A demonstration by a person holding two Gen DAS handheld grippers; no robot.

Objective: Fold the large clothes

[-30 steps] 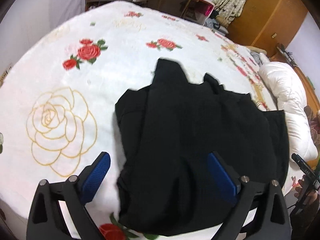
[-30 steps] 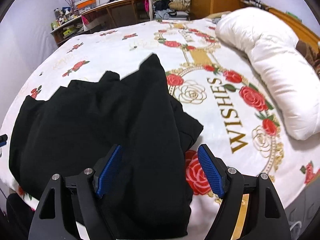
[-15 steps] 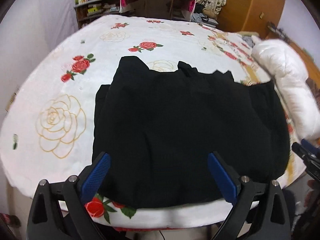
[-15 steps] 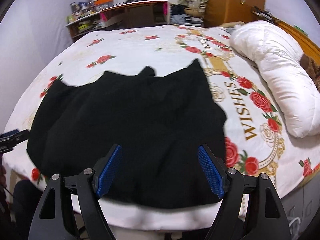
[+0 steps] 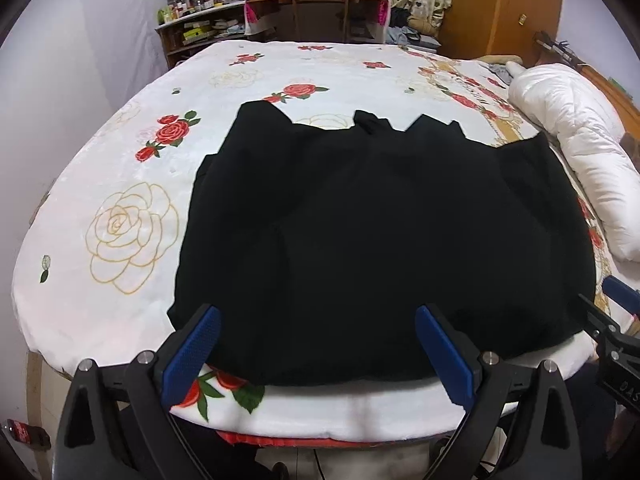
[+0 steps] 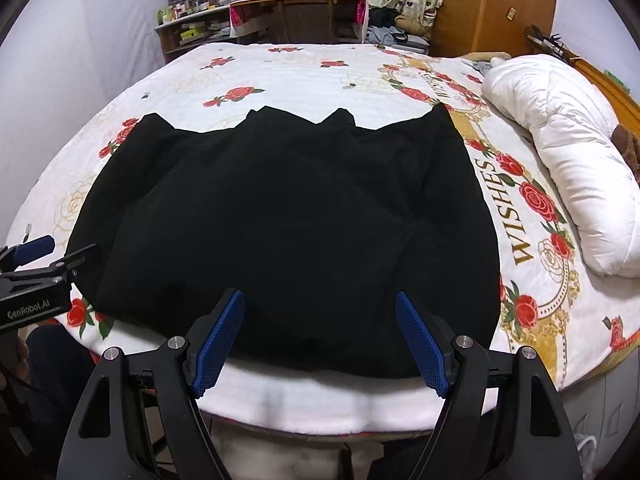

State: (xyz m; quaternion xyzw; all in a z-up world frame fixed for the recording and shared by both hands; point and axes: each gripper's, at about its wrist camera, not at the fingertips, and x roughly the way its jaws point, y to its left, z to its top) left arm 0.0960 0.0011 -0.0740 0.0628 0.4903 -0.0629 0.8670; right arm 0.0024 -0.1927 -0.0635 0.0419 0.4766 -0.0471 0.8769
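A black garment (image 5: pixel 380 232) lies spread flat on the rose-printed bed (image 5: pixel 120 184), its hem along the bed's near edge, while the left hand-held gripper (image 5: pixel 318 354) and right hand-held gripper (image 6: pixel 320 338) both hang before that edge with jaws spread wide, pinching nothing.

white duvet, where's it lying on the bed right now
In both wrist views the rolled white duvet lies along the bed's right edge, right of the black garment, beside the "WISHES" lettering.
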